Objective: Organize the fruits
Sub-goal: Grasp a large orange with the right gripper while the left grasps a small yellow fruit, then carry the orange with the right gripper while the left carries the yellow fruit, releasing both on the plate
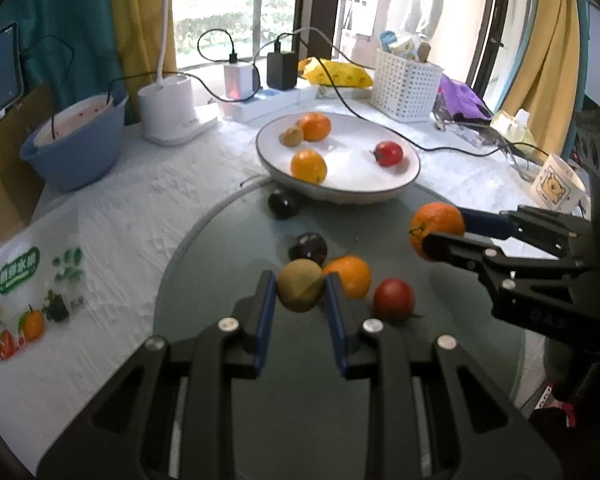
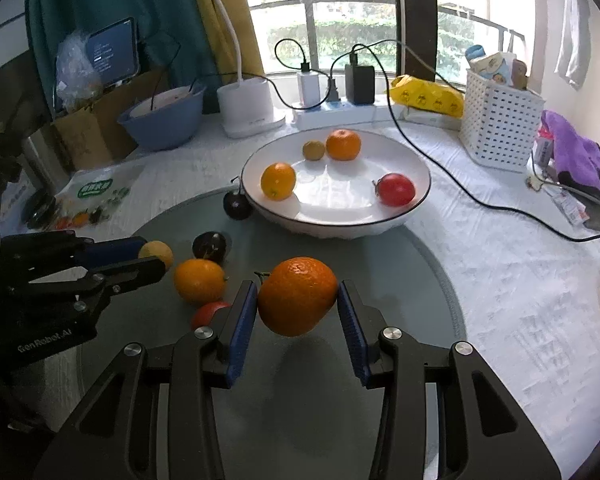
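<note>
My left gripper [image 1: 301, 294] is shut on a brown-green kiwi [image 1: 300, 291], low over the glass turntable [image 1: 228, 280]. My right gripper [image 2: 297, 300] is shut on a large orange [image 2: 297, 295] and holds it above the glass; it also shows in the left wrist view [image 1: 436, 230]. On the glass lie an orange [image 1: 350, 276], a red tomato [image 1: 393, 298] and two dark plums [image 1: 310, 248] [image 1: 283, 203]. The white bowl [image 2: 416, 200] holds two oranges [image 2: 278, 181] [image 2: 343, 144], a kiwi [image 2: 313, 149] and a red tomato [image 2: 396, 189].
A black cable [image 2: 460, 188] crosses the white tablecloth right of the bowl. A blue basin [image 1: 74, 148], a lamp base [image 1: 168, 114], a power strip with chargers [image 1: 268, 96] and a white basket [image 1: 406, 84] stand at the back. A printed fruit bag [image 1: 28, 288] lies at the left.
</note>
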